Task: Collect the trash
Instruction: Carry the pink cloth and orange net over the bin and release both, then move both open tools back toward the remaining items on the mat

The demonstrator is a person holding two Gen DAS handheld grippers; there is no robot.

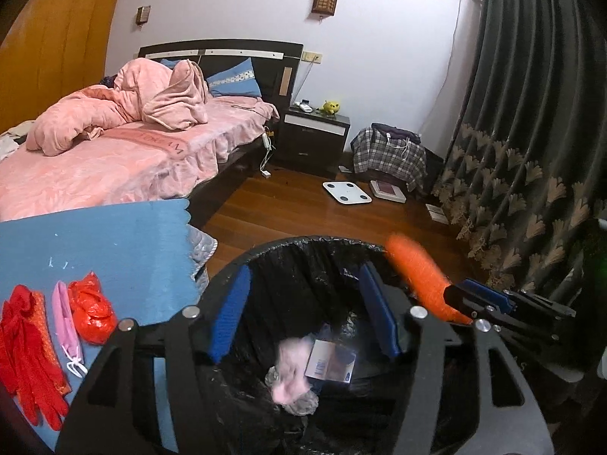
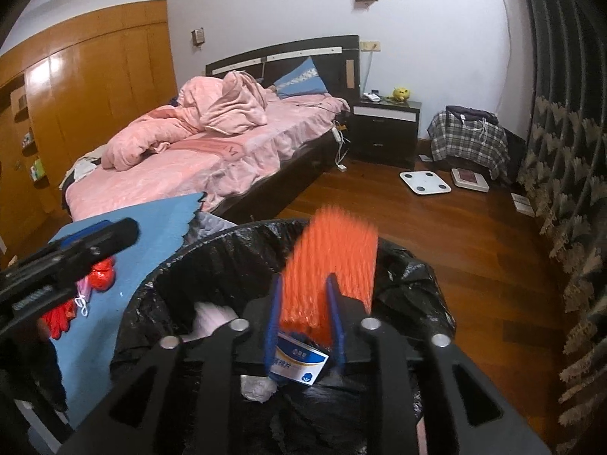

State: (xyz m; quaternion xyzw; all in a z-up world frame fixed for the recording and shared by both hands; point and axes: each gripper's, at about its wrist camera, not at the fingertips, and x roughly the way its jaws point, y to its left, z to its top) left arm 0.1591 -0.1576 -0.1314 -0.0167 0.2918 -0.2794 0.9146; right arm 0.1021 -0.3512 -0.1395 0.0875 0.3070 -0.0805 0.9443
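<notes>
A bin lined with a black bag [image 1: 303, 250] [image 2: 212, 254] stands below both grippers. My left gripper [image 1: 303, 307] is open over its mouth; a blurred pink item [image 1: 290, 375] is inside below it, beside a white-and-blue box [image 1: 330, 364] and crumpled clear plastic [image 1: 299, 404]. My right gripper [image 2: 305, 316] is shut on an orange foam net sleeve [image 2: 330, 265] above the bin; it also shows in the left wrist view [image 1: 421, 276]. On the blue mat [image 1: 114, 242] lie red gloves [image 1: 26, 352], a pink mask [image 1: 66, 322] and a red plastic bag [image 1: 91, 313].
A bed with pink bedding [image 1: 114, 144] stands behind the mat. A dark nightstand [image 1: 311, 140], a plaid bag [image 1: 390, 155] and a white scale [image 1: 347, 191] sit on the wood floor. A dark curtain [image 1: 531, 151] hangs at the right.
</notes>
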